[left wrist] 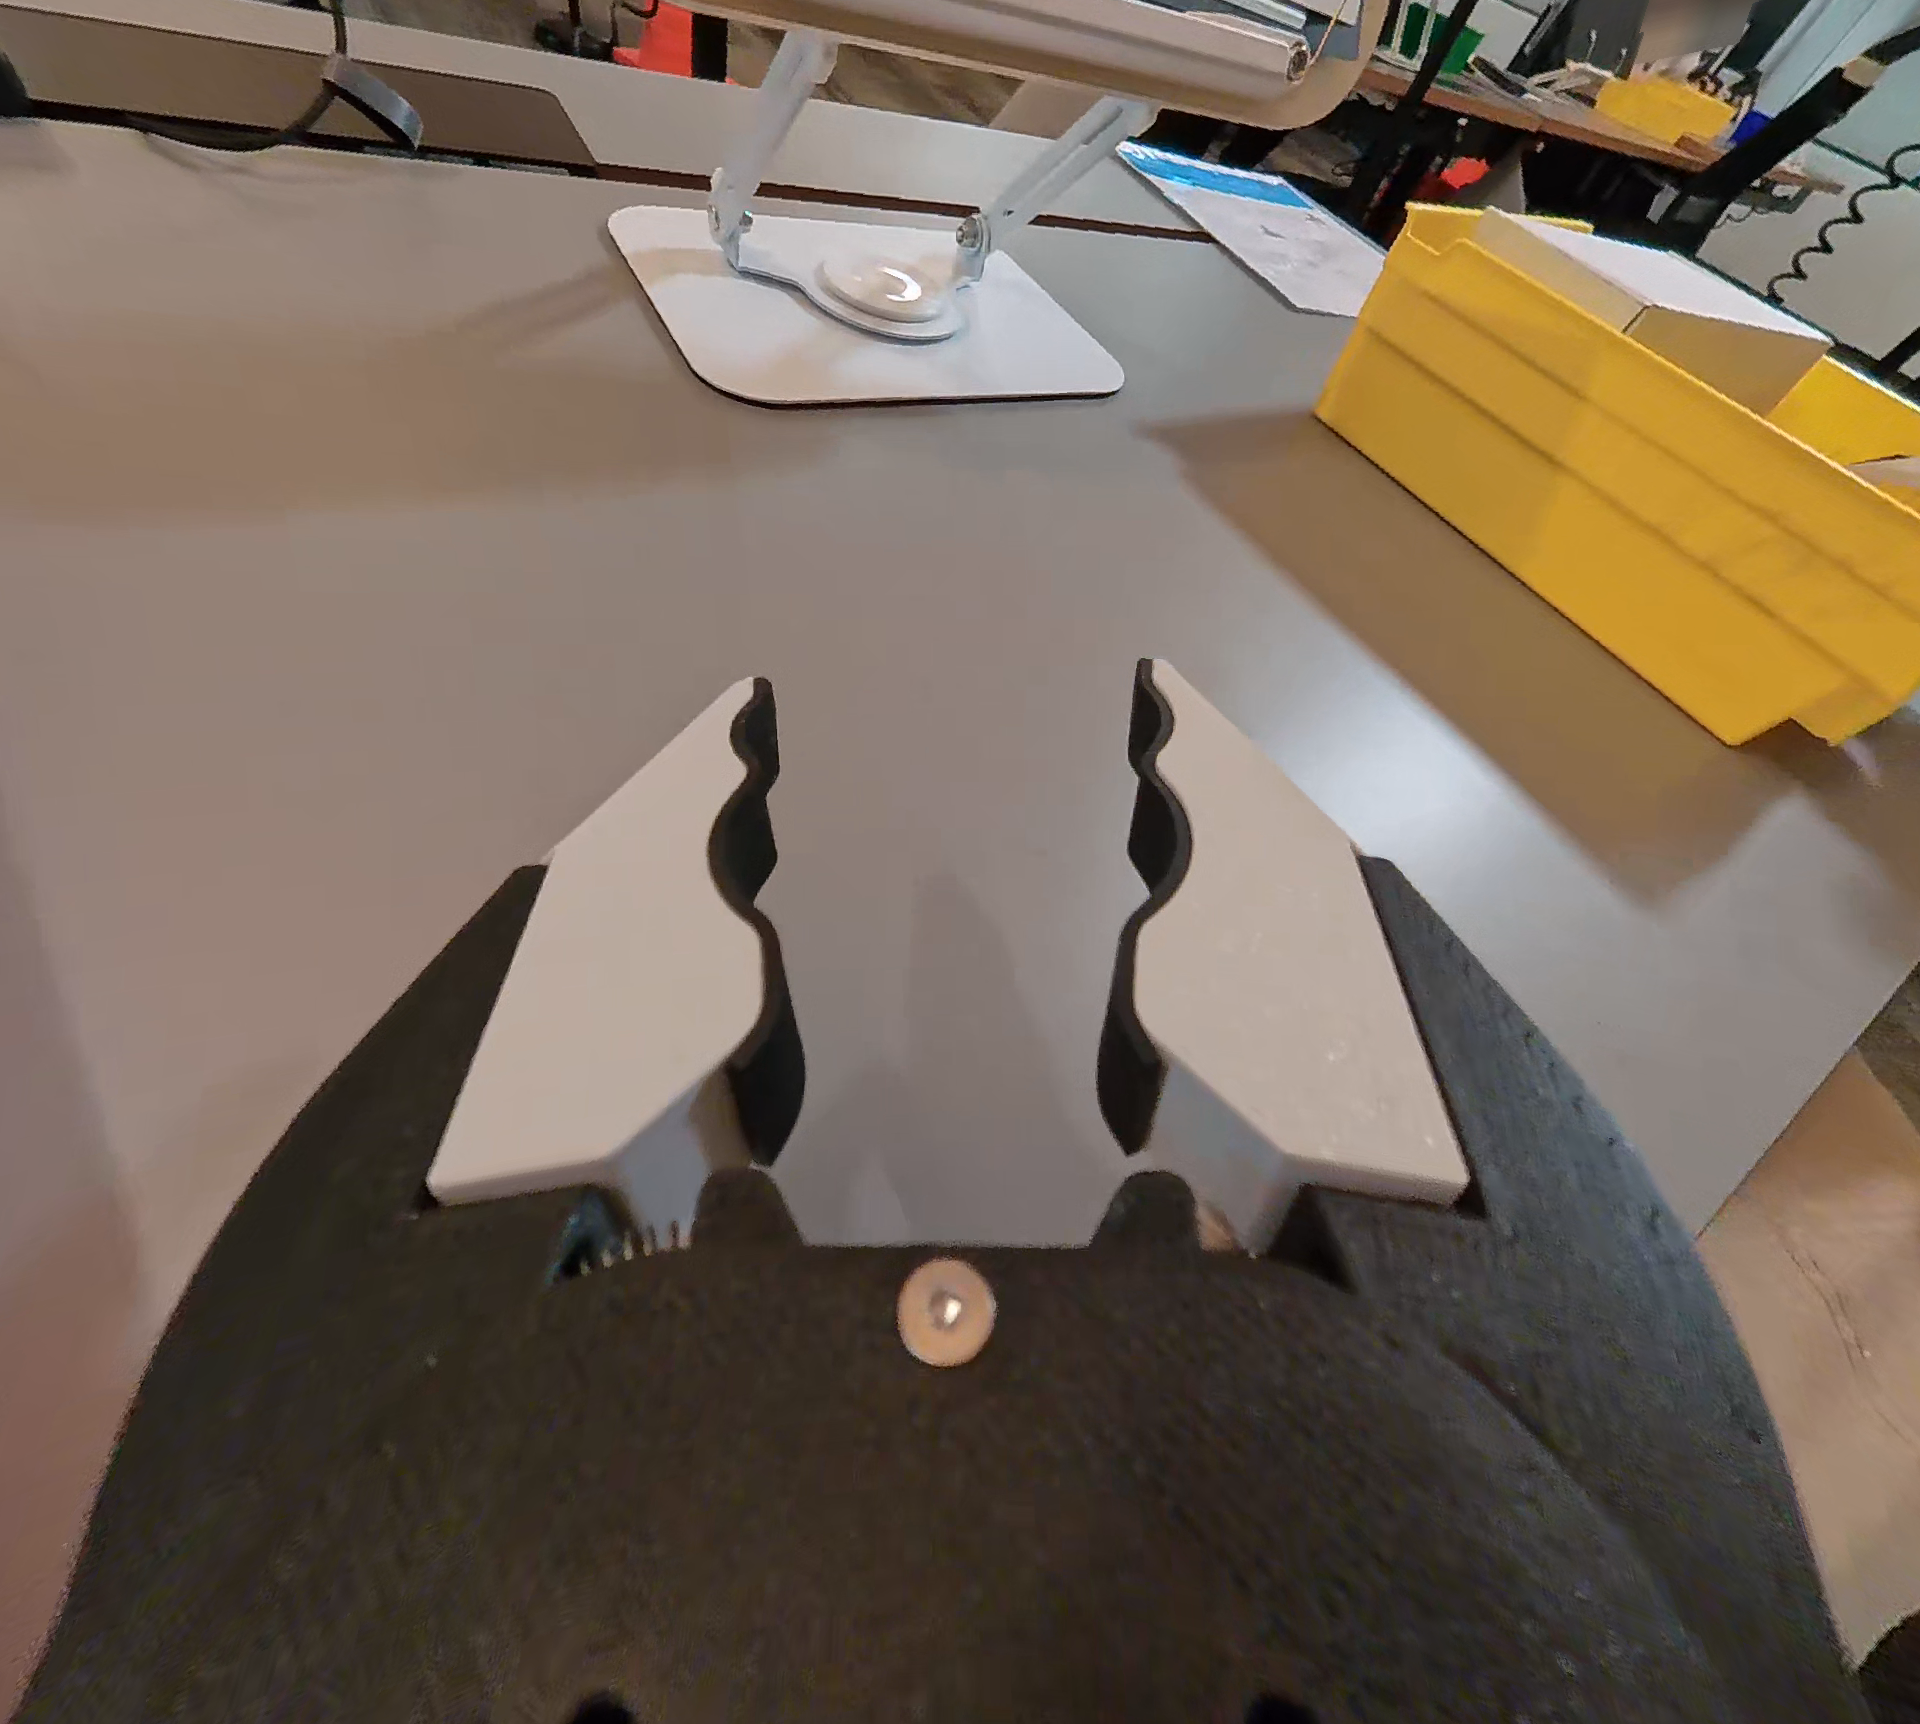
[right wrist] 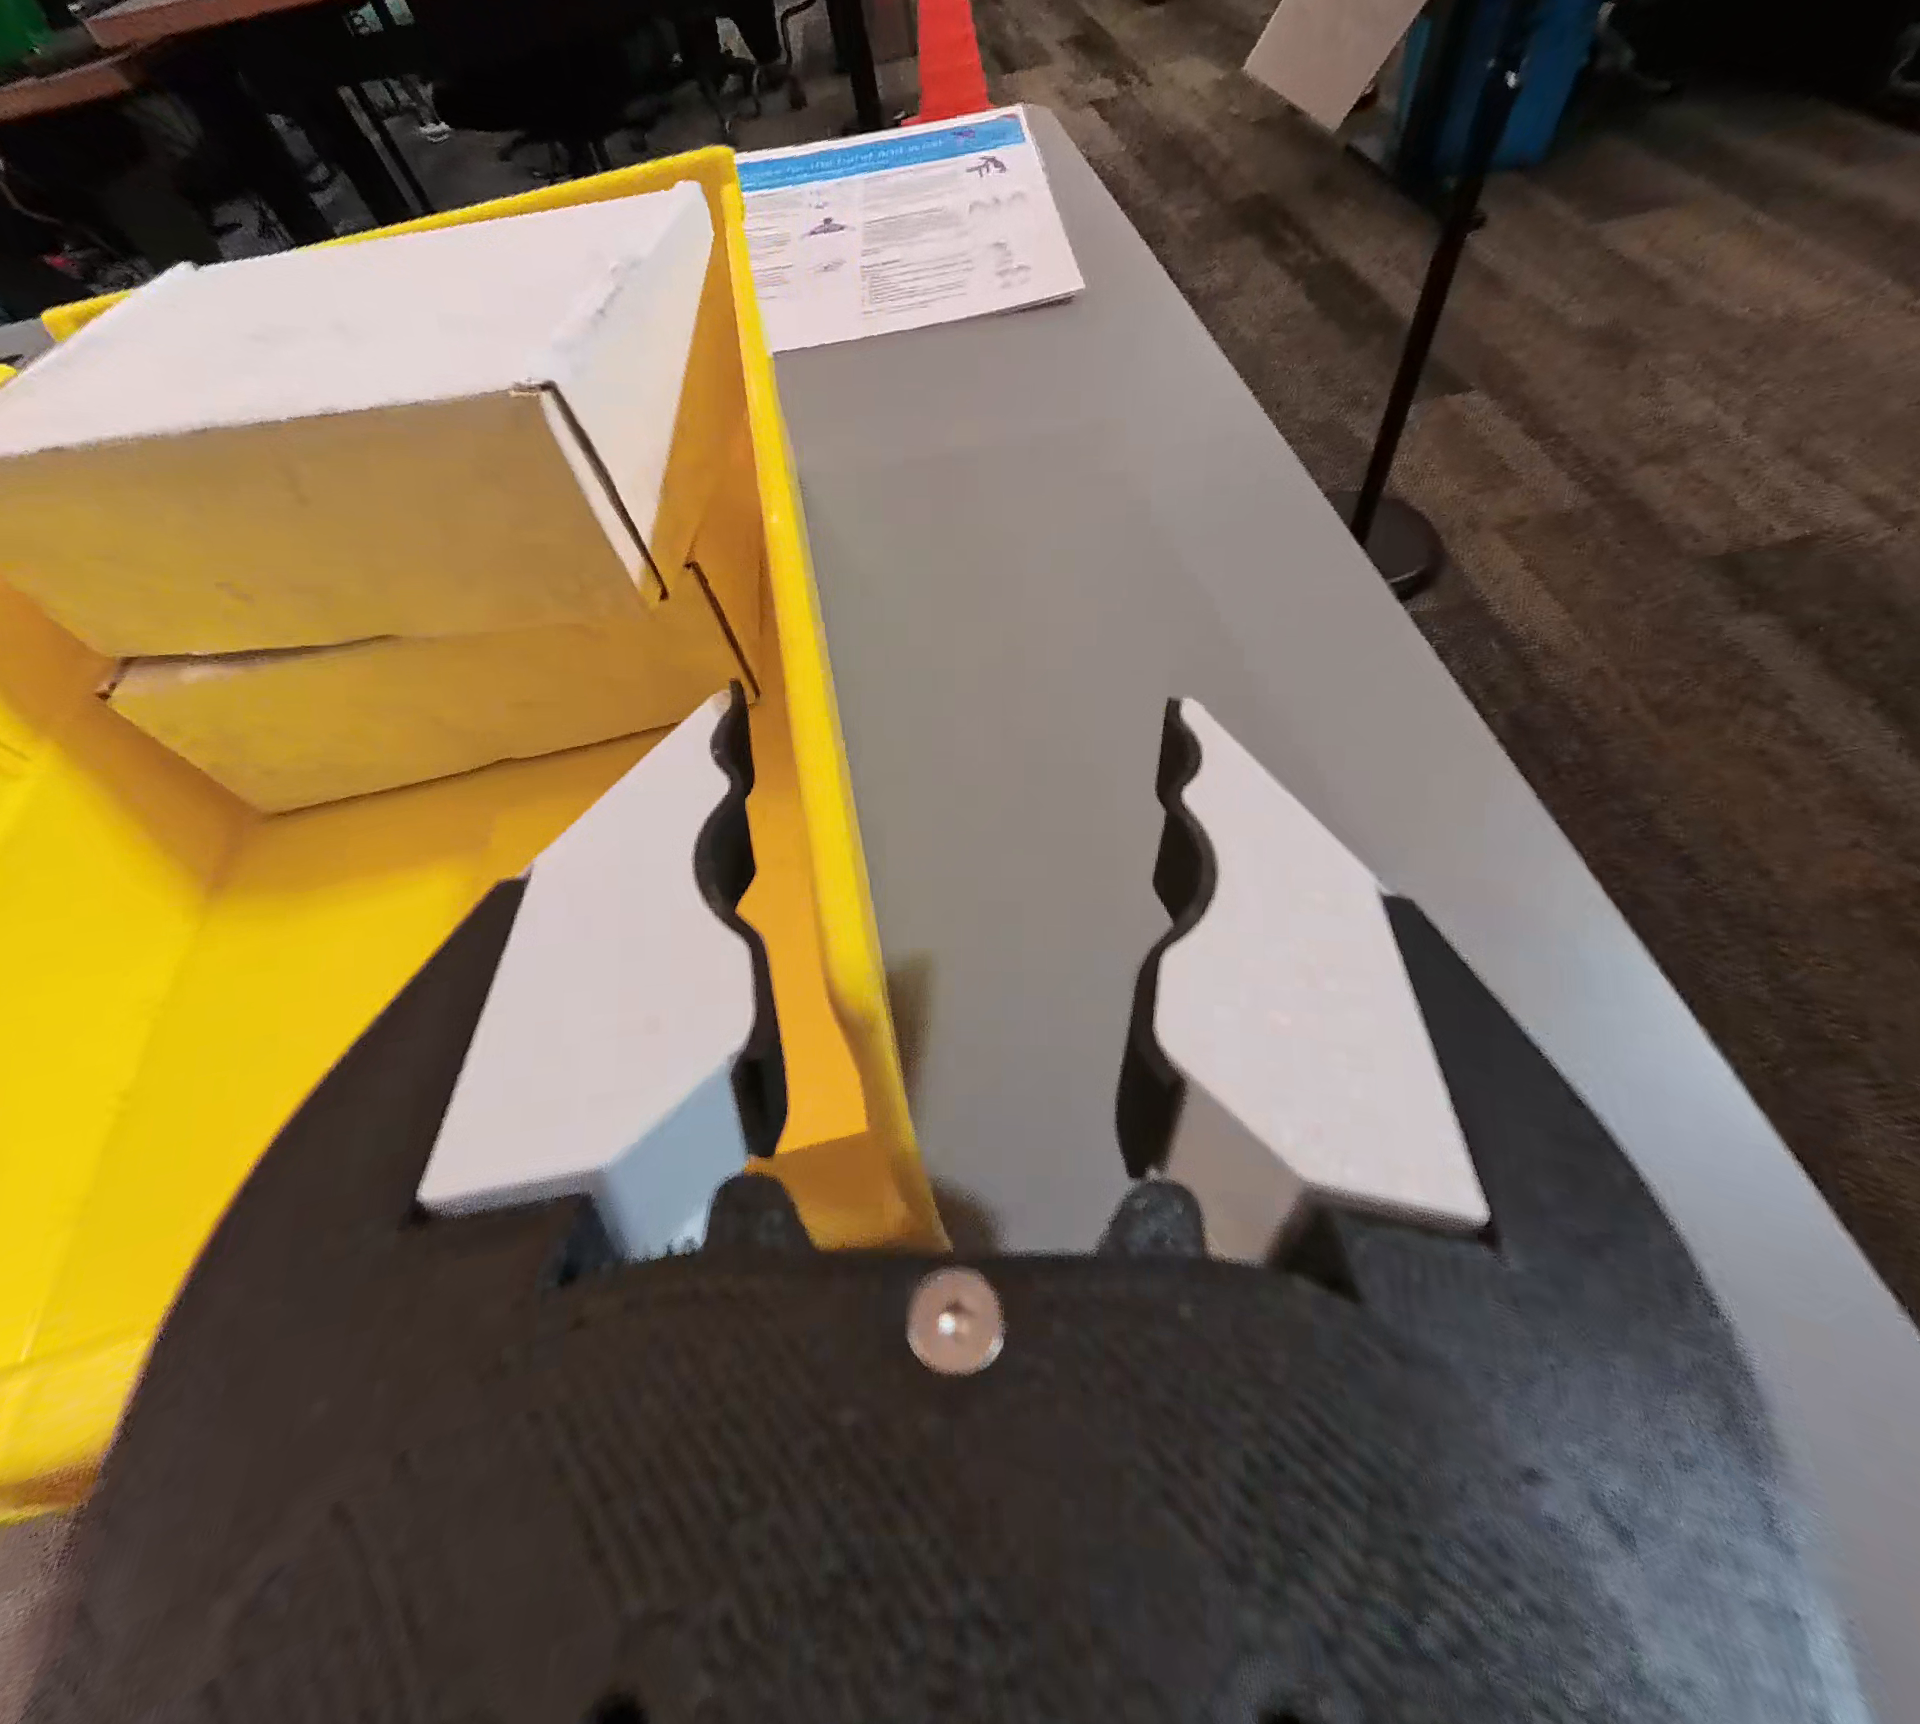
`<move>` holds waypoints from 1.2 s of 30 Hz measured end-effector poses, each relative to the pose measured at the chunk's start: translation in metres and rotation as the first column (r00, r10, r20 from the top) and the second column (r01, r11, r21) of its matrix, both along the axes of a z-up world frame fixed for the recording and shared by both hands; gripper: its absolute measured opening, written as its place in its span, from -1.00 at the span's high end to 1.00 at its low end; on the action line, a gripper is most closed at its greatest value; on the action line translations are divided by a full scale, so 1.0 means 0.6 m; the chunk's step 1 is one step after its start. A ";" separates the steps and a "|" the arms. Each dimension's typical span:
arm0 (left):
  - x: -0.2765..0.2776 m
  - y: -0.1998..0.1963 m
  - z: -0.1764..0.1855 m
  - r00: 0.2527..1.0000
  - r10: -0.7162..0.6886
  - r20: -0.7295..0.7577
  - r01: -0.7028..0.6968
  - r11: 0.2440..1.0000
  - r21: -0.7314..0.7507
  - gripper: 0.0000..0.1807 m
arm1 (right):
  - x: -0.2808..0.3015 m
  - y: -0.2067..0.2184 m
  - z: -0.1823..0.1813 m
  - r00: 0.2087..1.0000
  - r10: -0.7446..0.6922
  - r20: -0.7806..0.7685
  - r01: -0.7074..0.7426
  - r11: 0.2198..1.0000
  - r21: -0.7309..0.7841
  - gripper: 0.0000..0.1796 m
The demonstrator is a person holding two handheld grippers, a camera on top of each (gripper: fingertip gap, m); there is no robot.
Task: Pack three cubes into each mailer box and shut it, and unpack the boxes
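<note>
Two closed white mailer boxes lie stacked in a yellow bin (right wrist: 800,635): the top box (right wrist: 343,427) rests on the lower box (right wrist: 416,718). My right gripper (right wrist: 956,708) is open and empty, straddling the bin's right wall, its left finger over the bin near the lower box's corner. In the left wrist view the yellow bin (left wrist: 1621,511) sits at the right with a white box (left wrist: 1704,324) showing in it. My left gripper (left wrist: 954,677) is open and empty over bare grey table (left wrist: 520,583). No cubes are in view.
A white stand (left wrist: 862,313) holding a tilted board stands at the back of the table. A printed sheet (right wrist: 904,230) lies beyond the bin. The table's right edge (right wrist: 1558,843) drops to carpet. A pole base (right wrist: 1397,542) and an orange cone (right wrist: 945,1) stand on the floor.
</note>
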State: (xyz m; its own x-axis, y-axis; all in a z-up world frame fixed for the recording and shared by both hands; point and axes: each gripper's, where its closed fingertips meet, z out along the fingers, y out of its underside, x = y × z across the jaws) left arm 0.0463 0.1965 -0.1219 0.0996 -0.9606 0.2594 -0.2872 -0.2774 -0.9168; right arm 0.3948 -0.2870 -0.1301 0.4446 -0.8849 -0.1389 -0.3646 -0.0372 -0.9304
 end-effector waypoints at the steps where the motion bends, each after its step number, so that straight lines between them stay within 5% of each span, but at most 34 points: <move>1: -0.001 0.000 0.002 1.000 0.000 0.005 0.000 1.000 0.005 0.25 | 0.000 0.000 0.001 1.000 -0.002 0.008 0.002 1.000 -0.017 0.13; 21: 0.001 -0.005 0.000 0.999 -0.046 -0.003 0.046 0.999 0.006 0.26 | -0.007 0.015 -0.014 0.999 0.020 0.028 -0.013 0.976 -0.217 0.10; 23: 0.000 -0.004 0.000 0.999 -0.044 -0.002 0.044 0.999 0.010 0.26 | -0.006 0.013 -0.019 1.000 0.010 0.017 -0.006 0.973 -0.229 0.19; 26: 0.001 -0.004 -0.002 0.999 -0.044 -0.005 0.044 0.999 0.012 0.25 | -0.014 0.033 -0.039 0.996 0.074 -0.045 -0.083 0.972 -0.219 0.73; 32: 0.001 -0.003 -0.002 0.999 -0.043 -0.011 0.043 0.998 0.041 0.25 | -0.036 0.061 -0.022 0.971 0.143 -0.191 -0.134 0.989 0.062 0.91; 36: -0.007 0.008 0.015 1.000 -0.002 0.023 0.001 0.999 0.052 0.28 | -0.063 0.080 0.003 0.958 0.197 -0.206 -0.181 0.979 0.093 0.96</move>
State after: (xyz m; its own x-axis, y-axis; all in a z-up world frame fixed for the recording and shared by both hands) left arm 0.0423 0.2010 -0.1130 0.0925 -0.9729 0.2118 -0.2664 -0.2291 -0.9362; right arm 0.3568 -0.2387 -0.1280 0.5562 -0.7716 -0.3088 -0.5474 -0.0604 -0.8347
